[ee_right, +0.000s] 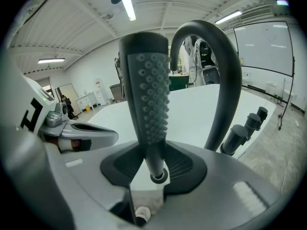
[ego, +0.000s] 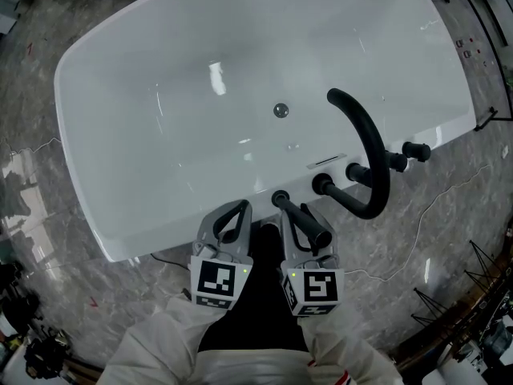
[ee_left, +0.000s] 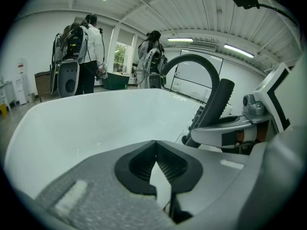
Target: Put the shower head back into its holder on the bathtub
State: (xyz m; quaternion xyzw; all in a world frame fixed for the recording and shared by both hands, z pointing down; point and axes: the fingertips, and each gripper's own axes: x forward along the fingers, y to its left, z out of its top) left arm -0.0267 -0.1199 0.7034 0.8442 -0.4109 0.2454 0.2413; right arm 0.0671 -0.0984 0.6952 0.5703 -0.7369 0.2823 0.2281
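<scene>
The left gripper [ego: 238,208] hangs at the near rim of the white bathtub [ego: 152,127], its jaws pressed together with nothing between them. Just beside it, the right gripper [ego: 293,215] has its jaws pinching the black shower head [ee_right: 146,95] by the narrow handle end. The shower head's long axis stands roughly upright out of the jaws, with the handle end down and the nubbed spray face rising and leaning back toward the person. Its lower end is just beside the round black holder [ego: 280,198] on the near rim; whether they touch I cannot tell. Further right along that rim stand black knobs [ego: 357,172] and the arched black spout [ego: 373,147]. Farther in, the drain [ego: 280,110] sits in the tub's middle.
</scene>
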